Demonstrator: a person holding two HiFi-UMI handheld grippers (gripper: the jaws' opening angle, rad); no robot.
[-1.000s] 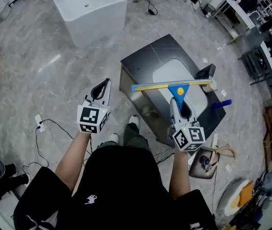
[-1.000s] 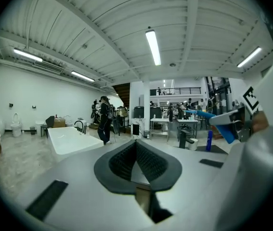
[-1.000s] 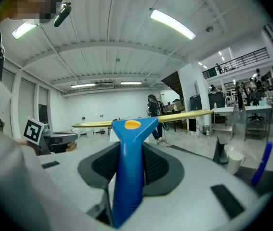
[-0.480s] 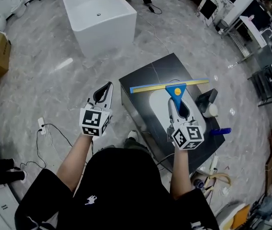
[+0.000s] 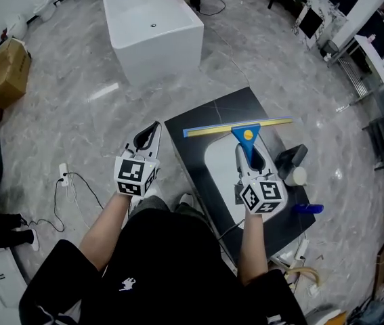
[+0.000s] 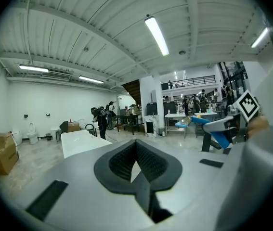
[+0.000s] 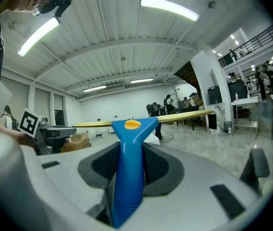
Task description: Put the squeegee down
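A squeegee point(image 5: 246, 135) with a blue handle point(image 7: 128, 172) and a long yellow blade point(image 5: 205, 130) sticks out of my right gripper point(image 5: 248, 156), whose jaws are shut on the handle. It hangs level over the dark counter point(image 5: 195, 126) with its white sink basin point(image 5: 220, 160). My left gripper point(image 5: 150, 131) is held to the left of the counter over the floor, jaws shut with their tips touching and nothing between them. In the left gripper view the squeegee point(image 6: 213, 129) shows at the right.
A white bathtub point(image 5: 152, 26) stands on the marble floor beyond the counter. A dark soap dispenser point(image 5: 290, 161) and a blue item point(image 5: 307, 208) sit on the counter's right side. Cardboard boxes point(image 5: 5, 70) lie at far left, cables point(image 5: 76, 185) on the floor.
Both grippers have shifted with the person's step; the squeegee now hangs over the counter's near left part instead of its middle. The grip is unchanged.
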